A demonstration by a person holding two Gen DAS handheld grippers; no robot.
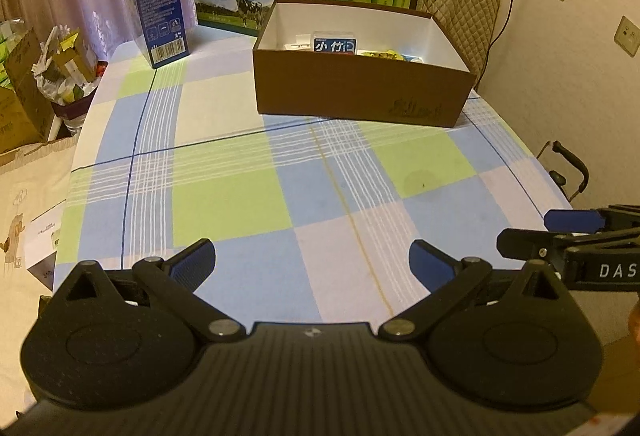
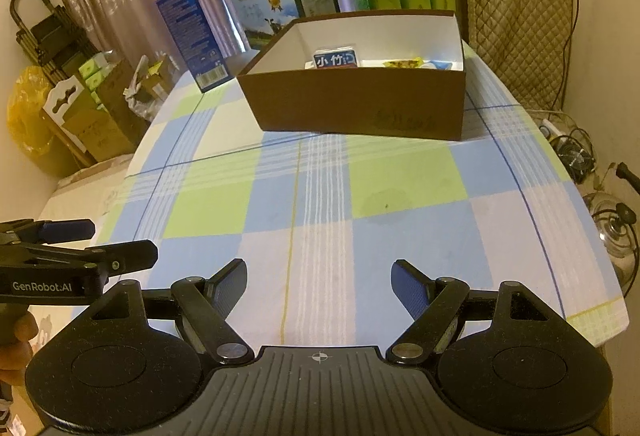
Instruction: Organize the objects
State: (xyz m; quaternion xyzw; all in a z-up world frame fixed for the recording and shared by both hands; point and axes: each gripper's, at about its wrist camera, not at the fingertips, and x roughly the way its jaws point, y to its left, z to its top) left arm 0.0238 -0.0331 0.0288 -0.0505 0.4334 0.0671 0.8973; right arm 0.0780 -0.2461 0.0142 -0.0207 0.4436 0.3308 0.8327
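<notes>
Left wrist view: the left gripper (image 1: 312, 268) hovers wide open and empty over the checked tablecloth (image 1: 240, 196); small packets already lie inside the brown cardboard box (image 1: 360, 96) (white inside). Right wrist view: the right gripper (image 2: 319, 290), equally spread and empty, should probably find any stray item first.

Both tools are matte black: the left gripper (image 1: 312, 268) and right gripper (image 2: 319, 286) carry blue ribbed pads (image 1: 430, 268), silver pivot screws, white "DAS" and "GenRobot.AI" lettering.
</notes>
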